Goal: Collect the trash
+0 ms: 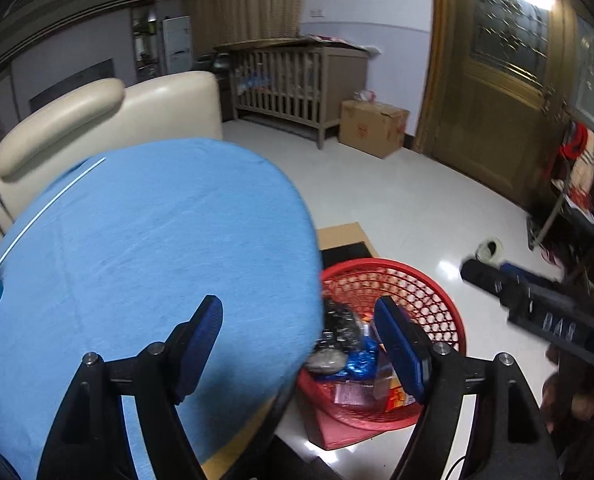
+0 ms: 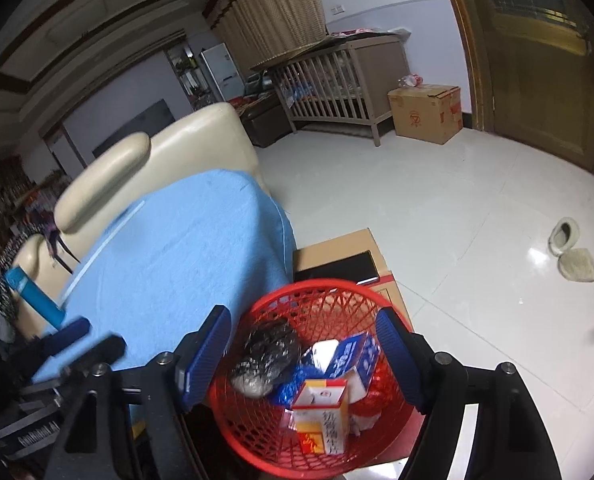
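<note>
A red mesh basket stands on the floor beside the round table with a blue cloth. In it lie a crumpled black bag, a blue-and-white carton, a red-and-yellow box and blue foil. The basket also shows in the left wrist view. My right gripper is open and empty right above the basket. My left gripper is open and empty over the table's right edge. The right gripper shows at the right of the left view.
A cream sofa stands behind the table. A blue box lies at the table's far left edge. A flat cardboard piece lies under the basket. A crib, a cardboard box and slippers stand on the white floor.
</note>
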`<state>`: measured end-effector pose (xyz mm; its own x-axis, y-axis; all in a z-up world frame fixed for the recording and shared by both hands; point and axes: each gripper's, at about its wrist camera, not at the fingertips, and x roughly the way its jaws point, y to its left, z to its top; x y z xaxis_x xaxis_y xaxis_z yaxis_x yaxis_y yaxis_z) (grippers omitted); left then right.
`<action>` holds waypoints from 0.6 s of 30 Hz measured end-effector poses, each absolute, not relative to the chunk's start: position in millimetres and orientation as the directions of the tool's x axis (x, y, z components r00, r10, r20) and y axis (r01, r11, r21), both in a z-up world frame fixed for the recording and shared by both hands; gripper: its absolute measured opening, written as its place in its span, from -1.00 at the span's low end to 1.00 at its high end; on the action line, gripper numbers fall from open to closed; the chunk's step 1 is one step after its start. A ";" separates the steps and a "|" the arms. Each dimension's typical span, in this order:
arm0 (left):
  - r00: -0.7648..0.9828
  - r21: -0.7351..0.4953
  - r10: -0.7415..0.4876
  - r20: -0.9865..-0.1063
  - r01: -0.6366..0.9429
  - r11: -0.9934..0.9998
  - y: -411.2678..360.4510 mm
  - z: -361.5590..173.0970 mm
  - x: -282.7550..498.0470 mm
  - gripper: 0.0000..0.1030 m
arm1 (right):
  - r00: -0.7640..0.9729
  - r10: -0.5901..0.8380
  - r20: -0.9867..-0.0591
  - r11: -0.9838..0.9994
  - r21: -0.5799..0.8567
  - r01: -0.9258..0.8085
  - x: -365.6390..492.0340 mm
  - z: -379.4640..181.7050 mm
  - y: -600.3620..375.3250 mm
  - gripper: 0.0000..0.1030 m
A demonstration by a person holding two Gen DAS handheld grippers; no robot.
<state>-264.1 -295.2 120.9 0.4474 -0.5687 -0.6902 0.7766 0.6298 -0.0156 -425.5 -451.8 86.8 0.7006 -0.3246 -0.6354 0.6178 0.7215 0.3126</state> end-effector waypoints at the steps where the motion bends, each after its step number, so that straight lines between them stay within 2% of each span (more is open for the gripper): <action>1: 0.452 -0.025 -0.567 -0.689 0.766 0.642 -289.1 121.2 -260.2 0.53 | 0.694 -0.334 -0.637 0.720 0.303 0.624 -425.7 85.2 -446.2 0.51; 10: 0.478 -0.049 -0.563 -0.674 0.731 0.680 -262.0 122.6 -249.9 0.60 | 0.586 -0.419 -0.693 0.726 0.132 0.675 -427.6 61.4 -387.0 0.51; 12: 0.484 -0.042 -0.561 -0.671 0.731 0.681 -259.1 121.5 -252.1 0.72 | 0.570 -0.449 -0.688 0.716 0.104 0.690 -427.2 63.4 -378.5 0.51; 18: 0.509 -0.018 -0.560 -0.654 0.729 0.684 -255.1 125.5 -255.4 0.76 | 0.540 -0.516 -0.664 0.702 0.033 0.711 -424.0 71.4 -365.4 0.57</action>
